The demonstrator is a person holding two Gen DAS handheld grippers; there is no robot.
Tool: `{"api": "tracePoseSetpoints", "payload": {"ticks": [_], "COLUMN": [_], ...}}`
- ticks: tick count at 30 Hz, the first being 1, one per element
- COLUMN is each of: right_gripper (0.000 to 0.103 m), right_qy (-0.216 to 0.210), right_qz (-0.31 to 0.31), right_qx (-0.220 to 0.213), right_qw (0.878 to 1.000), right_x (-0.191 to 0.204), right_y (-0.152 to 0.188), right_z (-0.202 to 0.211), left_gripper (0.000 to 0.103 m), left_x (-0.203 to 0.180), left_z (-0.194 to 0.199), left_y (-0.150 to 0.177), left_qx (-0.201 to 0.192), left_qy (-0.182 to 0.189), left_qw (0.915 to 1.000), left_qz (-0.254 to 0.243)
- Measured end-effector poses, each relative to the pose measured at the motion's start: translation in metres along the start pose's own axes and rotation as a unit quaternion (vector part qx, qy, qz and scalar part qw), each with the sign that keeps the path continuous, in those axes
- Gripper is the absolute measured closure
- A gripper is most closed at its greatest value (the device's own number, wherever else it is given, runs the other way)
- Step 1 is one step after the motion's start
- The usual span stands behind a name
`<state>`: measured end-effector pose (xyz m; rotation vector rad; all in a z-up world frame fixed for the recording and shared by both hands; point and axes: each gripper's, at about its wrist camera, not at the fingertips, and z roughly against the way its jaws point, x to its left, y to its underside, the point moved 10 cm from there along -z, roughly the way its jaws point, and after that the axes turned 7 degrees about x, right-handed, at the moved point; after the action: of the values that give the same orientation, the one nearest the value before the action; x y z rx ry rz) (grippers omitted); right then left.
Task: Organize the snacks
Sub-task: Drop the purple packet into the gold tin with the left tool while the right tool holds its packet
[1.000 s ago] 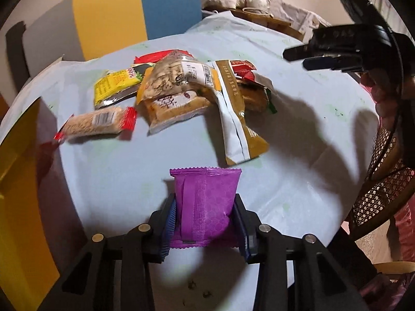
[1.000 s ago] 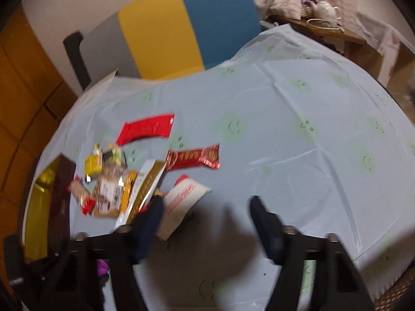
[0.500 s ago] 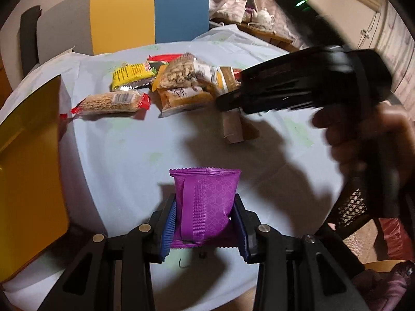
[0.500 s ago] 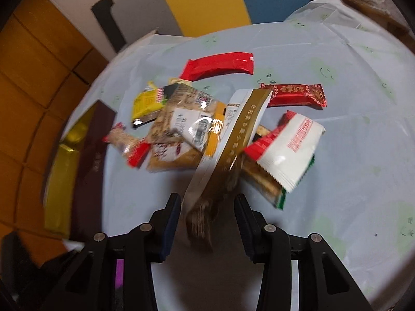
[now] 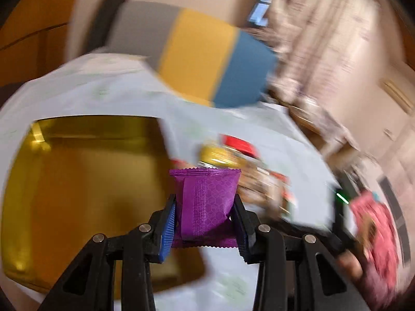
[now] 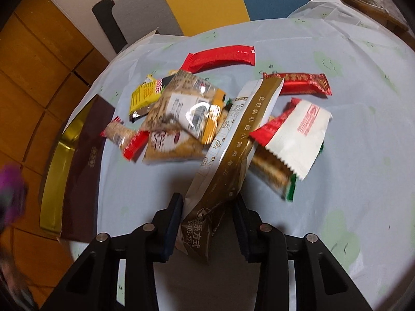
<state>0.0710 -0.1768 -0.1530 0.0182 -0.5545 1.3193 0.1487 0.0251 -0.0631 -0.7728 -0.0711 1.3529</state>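
Snacks: a heap of packets (image 6: 197, 114) is seen mid-frame on the surface (image 6: 363, 134).
Left claw (image 5: 205, 217): clamped on a purple packet (image 5: 206, 202), lower centre, beside a gold box (image 5: 85, 181).
Right claw (image 6: 207, 223): closed around a long gold-and-white packet (image 6: 233, 153), lower centre.

left gripper (image 5: 205, 223): black frame showing silver screws, blue ribbed pads (image 5: 168, 223)
right gripper (image 6: 207, 223): black frame showing silver screws, dark navy pads (image 6: 174, 223)
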Motion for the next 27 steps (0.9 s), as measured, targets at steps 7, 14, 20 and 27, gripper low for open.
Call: {"api": "tracePoseSetpoints", "payload": {"ticks": [7, 14, 20, 27], "right_gripper": [0.064, 0.063, 0.062, 0.034], "right_qy": [-0.001, -0.003, -0.001, -0.002], "right_qz": [0.007, 0.009, 0.008, -0.014], "right_qx": [0.0, -0.001, -0.002, -0.014], "right_qw": [1.0, 1.0, 1.0, 1.0], "right_x": [0.001, 0.0, 0.0, 0.003], "right_y": [0.004, 0.004, 0.004, -0.005], "right_z": [0.001, 0.001, 0.001, 0.005], "left_gripper": [0.063, 0.061, 0.038, 0.036], "left_x": [0.055, 0.068, 0.078, 0.063], "left_z": [-0.057, -0.101, -0.11, -0.071], "left_y": [-0.037, -0.058, -0.06, -0.036], "left_qx": [0.038, 0.06, 0.062, 0.034], "left_qy": [-0.045, -0.074, -0.069, -0.077], "left_qw": [0.9934, 0.9885, 0.9866, 0.9911], "left_qz": [0.098, 0.118, 0.134, 0.103]}}
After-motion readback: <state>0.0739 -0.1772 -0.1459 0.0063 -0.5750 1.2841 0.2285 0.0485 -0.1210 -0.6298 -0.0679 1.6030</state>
